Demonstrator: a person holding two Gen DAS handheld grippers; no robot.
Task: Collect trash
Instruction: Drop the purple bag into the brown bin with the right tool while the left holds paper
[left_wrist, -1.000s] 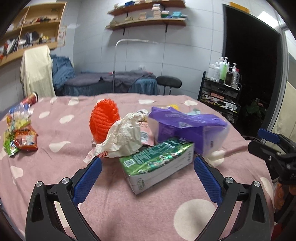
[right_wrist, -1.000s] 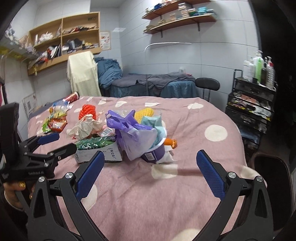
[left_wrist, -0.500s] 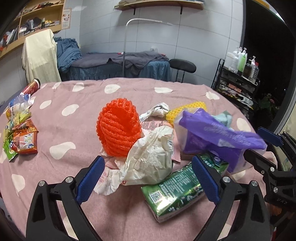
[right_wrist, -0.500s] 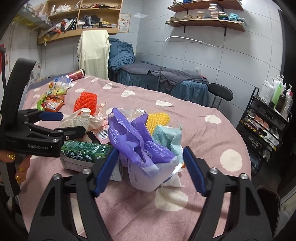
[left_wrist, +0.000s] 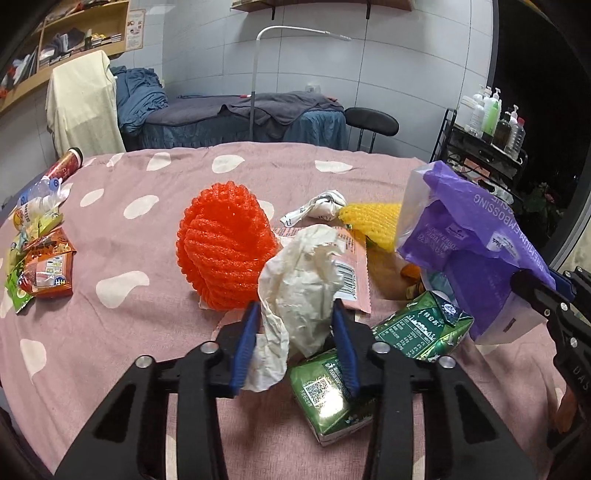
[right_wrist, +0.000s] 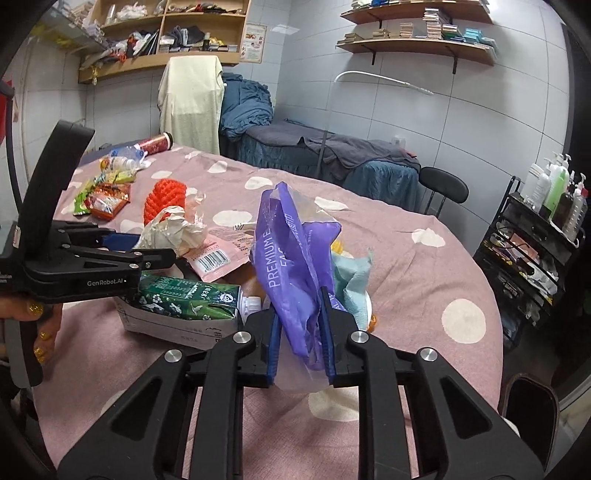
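Left wrist shows our left gripper (left_wrist: 295, 325) pinching crumpled paper (left_wrist: 299, 291), our right gripper (right_wrist: 301, 325) clamping the purple bag (right_wrist: 291, 266).

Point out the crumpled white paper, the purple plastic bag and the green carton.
crumpled white paper (left_wrist: 299, 284), left wrist view, on its bunched middle.
purple plastic bag (right_wrist: 295, 266), right wrist view, on its printed side.
green carton (right_wrist: 184, 293), right wrist view, on its top face.
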